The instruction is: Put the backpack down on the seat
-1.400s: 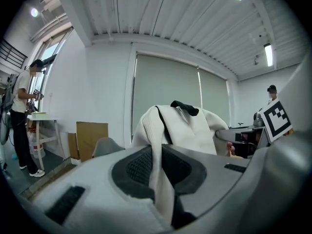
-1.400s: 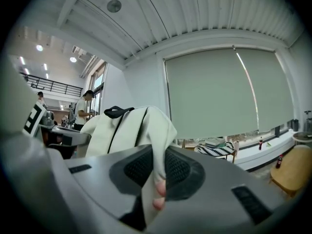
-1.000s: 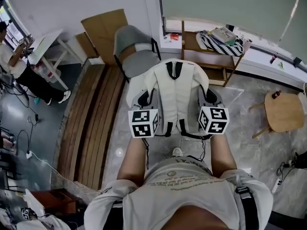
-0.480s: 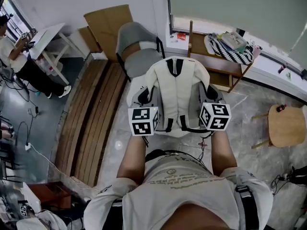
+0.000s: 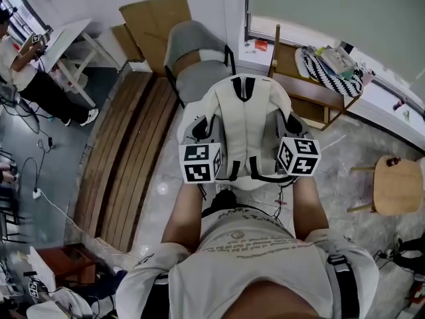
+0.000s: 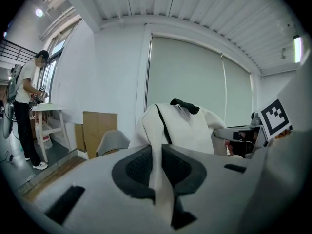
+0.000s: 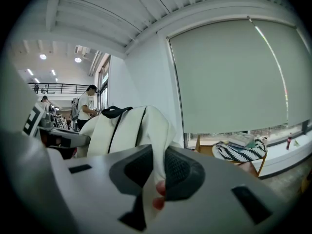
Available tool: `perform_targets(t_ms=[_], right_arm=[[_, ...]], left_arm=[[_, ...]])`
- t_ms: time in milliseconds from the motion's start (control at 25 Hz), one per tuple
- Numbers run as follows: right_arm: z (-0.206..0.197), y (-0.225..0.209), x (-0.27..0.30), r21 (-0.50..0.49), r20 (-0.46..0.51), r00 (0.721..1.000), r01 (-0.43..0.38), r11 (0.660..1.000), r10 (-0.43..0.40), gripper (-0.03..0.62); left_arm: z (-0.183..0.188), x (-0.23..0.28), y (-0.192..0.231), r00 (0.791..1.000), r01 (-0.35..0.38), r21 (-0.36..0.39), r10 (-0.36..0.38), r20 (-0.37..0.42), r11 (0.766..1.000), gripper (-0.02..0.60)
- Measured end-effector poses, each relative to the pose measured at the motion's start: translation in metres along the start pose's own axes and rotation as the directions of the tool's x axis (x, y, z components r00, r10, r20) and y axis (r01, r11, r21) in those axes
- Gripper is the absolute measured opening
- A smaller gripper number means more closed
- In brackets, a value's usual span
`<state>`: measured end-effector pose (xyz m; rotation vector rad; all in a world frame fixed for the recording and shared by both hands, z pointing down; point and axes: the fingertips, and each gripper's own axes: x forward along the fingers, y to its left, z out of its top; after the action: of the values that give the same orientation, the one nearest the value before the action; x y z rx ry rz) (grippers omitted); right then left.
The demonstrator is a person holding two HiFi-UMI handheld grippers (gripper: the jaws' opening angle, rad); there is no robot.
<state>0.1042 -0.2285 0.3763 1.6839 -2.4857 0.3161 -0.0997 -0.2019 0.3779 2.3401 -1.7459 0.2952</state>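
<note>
The left gripper (image 6: 158, 168) has its jaws nearly together, pinching a thin fold of cream fabric that runs up between the dark ribbed pads. The right gripper (image 7: 159, 172) is the same: jaws almost closed on a fold of the same fabric, with two small red blobs at the lower edge of the pinch; what they are is not clear.

Both folds belong to the white backpack (image 5: 247, 121), which hangs between the two sets of jaws, each gripper holding one side of it. Its strap side faces the person, with two black-edged shoulder straps running down it and a black carry handle (image 5: 242, 86) at the top.

Just beyond the jaws is the grey chair (image 5: 197, 62); in the head view the backpack's top overlaps the front of its seat. Past the left jaws lean cardboard sheets (image 5: 156, 20), and a person (image 6: 24, 106) stands at a white bench (image 5: 66, 45). Past the right jaws is a wooden rack (image 5: 305, 88) carrying a striped cloth (image 5: 330, 66).
</note>
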Motion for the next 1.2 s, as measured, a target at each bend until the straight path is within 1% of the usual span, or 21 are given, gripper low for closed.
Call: perform_targets(t_ms=[160, 480, 800, 920, 1040, 1200], right_arm=[[-0.007, 0.003, 0.037, 0.008, -0.037, 0.999, -0.003, 1.000, 0.003, 0.060], [-0.023, 0.004, 0.106, 0.043, -0.117, 0.993, 0.015, 0.999, -0.010, 0.059], [-0.043, -0.007, 0.174, 0.073, -0.203, 0.979, 0.043, 0.996, -0.027, 0.060], [-0.068, -0.019, 0.195, 0.113, -0.263, 0.965, 0.023, 0.993, 0.007, 0.060], [-0.102, -0.033, 0.220, 0.156, -0.329, 0.943, 0.004, 0.988, 0.048, 0.060], [-0.135, -0.049, 0.245, 0.153, -0.412, 0.908, -0.012, 0.988, 0.075, 0.060]], left_arm=[[-0.007, 0.025, 0.023, 0.999, 0.004, -0.015, -0.005, -0.034, 1.000, 0.054], [-0.017, 0.081, 0.065, 0.995, 0.056, -0.022, -0.058, -0.077, 0.998, 0.054], [-0.034, 0.147, 0.102, 0.982, 0.094, -0.037, -0.099, -0.160, 0.995, 0.054], [-0.055, 0.172, 0.106, 0.974, 0.099, -0.036, -0.104, -0.202, 0.994, 0.054], [-0.085, 0.201, 0.113, 0.963, 0.095, -0.040, -0.102, -0.249, 0.995, 0.054], [-0.117, 0.234, 0.116, 0.941, 0.084, -0.048, -0.095, -0.325, 0.995, 0.054]])
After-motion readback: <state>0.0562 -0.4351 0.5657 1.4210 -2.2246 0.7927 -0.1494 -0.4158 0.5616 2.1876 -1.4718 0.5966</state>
